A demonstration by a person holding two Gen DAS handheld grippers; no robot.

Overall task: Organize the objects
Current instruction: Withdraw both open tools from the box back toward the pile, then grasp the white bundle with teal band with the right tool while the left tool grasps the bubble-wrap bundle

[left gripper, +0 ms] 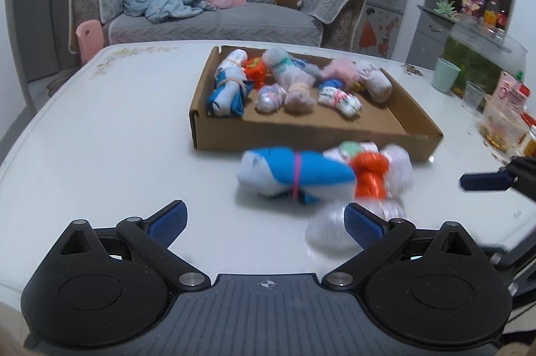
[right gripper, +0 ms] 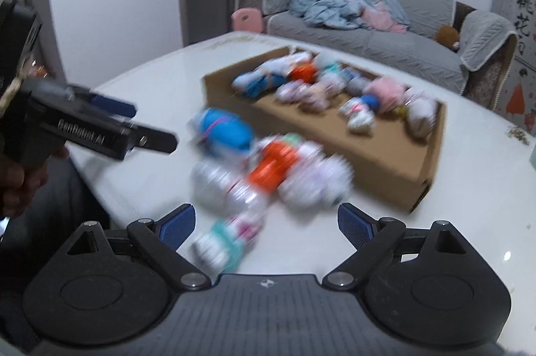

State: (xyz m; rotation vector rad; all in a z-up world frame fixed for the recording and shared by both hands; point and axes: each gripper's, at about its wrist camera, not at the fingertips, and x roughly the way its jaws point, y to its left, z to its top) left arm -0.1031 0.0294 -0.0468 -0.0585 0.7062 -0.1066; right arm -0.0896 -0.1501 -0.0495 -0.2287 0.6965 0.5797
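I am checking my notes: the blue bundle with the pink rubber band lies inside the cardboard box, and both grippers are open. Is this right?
Not quite. The blue bundle lies on the white table, in front of the cardboard box, not inside it; the left wrist view shows this. The left gripper and right gripper are indeed open.

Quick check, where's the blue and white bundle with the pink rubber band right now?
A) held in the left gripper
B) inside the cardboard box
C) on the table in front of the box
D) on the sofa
C: the blue and white bundle lies on the white table just in front of the cardboard box, beside an orange bundle, and neither gripper touches it.
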